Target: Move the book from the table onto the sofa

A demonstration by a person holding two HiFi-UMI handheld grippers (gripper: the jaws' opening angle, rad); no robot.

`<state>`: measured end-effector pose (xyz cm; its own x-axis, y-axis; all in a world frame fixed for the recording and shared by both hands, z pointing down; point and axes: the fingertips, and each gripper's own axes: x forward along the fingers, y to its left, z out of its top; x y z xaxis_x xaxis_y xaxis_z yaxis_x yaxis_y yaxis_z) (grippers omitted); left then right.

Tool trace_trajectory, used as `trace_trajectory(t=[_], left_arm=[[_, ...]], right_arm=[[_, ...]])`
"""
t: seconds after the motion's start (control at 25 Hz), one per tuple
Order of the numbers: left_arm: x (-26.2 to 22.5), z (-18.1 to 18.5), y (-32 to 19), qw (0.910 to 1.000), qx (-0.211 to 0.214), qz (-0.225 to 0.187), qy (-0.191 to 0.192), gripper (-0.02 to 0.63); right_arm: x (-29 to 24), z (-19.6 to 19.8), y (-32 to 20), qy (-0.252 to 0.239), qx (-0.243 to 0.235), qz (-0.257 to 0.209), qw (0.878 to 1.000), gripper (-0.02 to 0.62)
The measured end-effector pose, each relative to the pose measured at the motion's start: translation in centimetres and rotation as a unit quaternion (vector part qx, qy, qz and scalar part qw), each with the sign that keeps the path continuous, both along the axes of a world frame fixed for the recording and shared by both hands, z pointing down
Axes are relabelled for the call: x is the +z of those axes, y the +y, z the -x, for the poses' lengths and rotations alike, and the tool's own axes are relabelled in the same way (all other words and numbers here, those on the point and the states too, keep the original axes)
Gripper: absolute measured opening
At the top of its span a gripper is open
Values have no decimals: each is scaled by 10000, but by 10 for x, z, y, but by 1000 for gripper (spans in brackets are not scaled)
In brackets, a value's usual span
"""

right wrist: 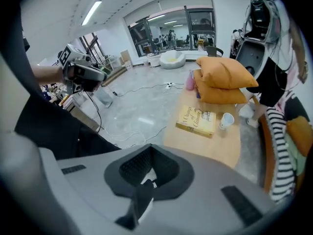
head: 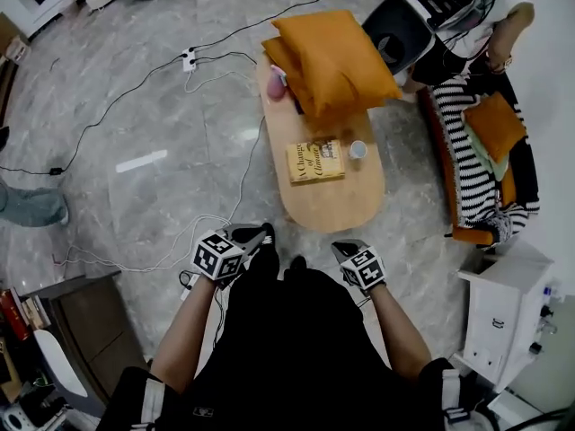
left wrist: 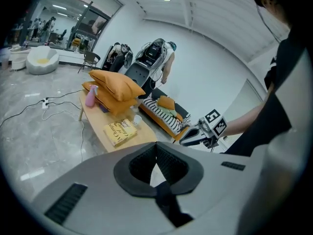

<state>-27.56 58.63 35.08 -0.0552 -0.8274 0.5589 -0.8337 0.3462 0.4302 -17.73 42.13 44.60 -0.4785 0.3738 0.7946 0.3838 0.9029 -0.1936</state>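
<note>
While the yellow book (head: 316,161) lay on the tabletop (head: 332,206) left of a white cup (head: 358,150), the left gripper (head: 264,233) and right gripper (head: 340,249) hovered on the near side, the 2 pressed together, empty.

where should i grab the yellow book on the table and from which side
Best bet is the near edge of the book, coming from the person's side, low and almost level. It lies flat on the table, so only an edge can be pinched. The cup crowds its right side and the cushions block the far one.
</note>
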Motion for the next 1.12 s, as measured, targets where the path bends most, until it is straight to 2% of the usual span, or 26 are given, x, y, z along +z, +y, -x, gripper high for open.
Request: trace_trajectory(t=[0.2,0.36,0.72,0.88,1.12], left_arm=[[9,37,3,9990,414,156,111,9],[19,58,2,9983,479,235,226,9],[55,79,-6,9974,366,428,457,9],[73,90,-14,9970,186,416,631,9],[120,88,-27,9938,22,541,969,9]], right_arm=[[-11,44,4,-79,536,228,9983,6],[-3,53,6,47,596,247,9979,6],[28,74,-16,190,729,293,9967,6],[50,98,-33,238,730,277,9967,6],[85,131,-52,273,667,339,9968,6]])
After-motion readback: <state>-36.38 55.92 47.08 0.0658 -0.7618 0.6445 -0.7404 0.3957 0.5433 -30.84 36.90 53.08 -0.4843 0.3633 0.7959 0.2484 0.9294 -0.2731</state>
